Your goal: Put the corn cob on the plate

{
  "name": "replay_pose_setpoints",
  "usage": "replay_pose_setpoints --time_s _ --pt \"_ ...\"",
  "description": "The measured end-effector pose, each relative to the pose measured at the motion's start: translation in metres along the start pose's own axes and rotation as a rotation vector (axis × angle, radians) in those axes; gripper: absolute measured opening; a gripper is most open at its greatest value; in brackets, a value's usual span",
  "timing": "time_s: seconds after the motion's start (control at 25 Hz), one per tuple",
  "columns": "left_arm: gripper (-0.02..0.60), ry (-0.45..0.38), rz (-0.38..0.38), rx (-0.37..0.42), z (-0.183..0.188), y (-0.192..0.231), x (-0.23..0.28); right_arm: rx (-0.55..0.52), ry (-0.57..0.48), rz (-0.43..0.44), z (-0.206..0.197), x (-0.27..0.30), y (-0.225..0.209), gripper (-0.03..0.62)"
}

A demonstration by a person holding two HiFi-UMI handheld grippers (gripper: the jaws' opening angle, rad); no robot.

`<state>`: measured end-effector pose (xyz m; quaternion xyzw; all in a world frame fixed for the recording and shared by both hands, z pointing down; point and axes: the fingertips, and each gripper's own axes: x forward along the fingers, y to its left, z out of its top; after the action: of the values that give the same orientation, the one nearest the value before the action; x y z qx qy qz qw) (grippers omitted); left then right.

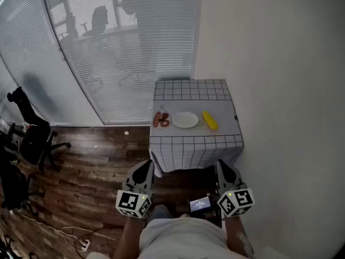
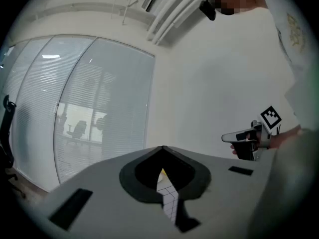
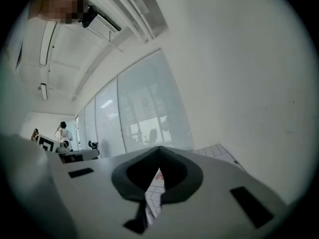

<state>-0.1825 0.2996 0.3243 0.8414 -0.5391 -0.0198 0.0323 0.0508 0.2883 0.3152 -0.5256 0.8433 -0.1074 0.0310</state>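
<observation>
Left tongs [image 1: 144,169] and right tongs [image 1: 223,169] both clenched, nothing gripped, held level, well short of the small checked table [image 1: 191,144]. Corn cob [image 1: 209,120] lies on the table, just right of the white plate [image 1: 185,120], not on it

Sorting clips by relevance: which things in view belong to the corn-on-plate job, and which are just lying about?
Job: corn cob; white plate.
Lying about: red food left of the plate; office chair on the floor.

Office: blind-covered glass partition [image 1: 108,53], swivel chair [image 1: 33,140], wood-plank floor [image 1: 97,166], white wall [image 1: 269,47].
</observation>
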Motion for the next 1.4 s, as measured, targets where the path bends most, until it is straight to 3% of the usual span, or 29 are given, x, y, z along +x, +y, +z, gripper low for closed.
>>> replay_pose_setpoints --time_s 0.32,0.68,0.88,1.08,1.4 --pt "0.008 -0.013 0.038 -0.003 0.007 0.011 -0.004 -0.027 -0.006 -0.006 -0.001 -0.005 -0.001 0.006" --pt "0.008 0.017 0.012 0.026 -0.002 -0.010 -0.007 -0.012 0.010 -0.026 -0.010 -0.021 -0.009 0.006" --pt "0.008 -0.003 -0.005 -0.018 0.001 -0.015 -0.010 -0.036 0.012 -0.046 -0.012 -0.029 -0.014 0.006" --pt "0.008 0.027 -0.001 0.033 -0.006 -0.023 -0.008 -0.027 0.011 -0.058 -0.016 -0.036 -0.019 0.006" --pt "0.008 0.047 -0.013 0.021 -0.016 -0.033 0.008 -0.049 0.018 -0.088 -0.015 -0.040 -0.034 0.006"
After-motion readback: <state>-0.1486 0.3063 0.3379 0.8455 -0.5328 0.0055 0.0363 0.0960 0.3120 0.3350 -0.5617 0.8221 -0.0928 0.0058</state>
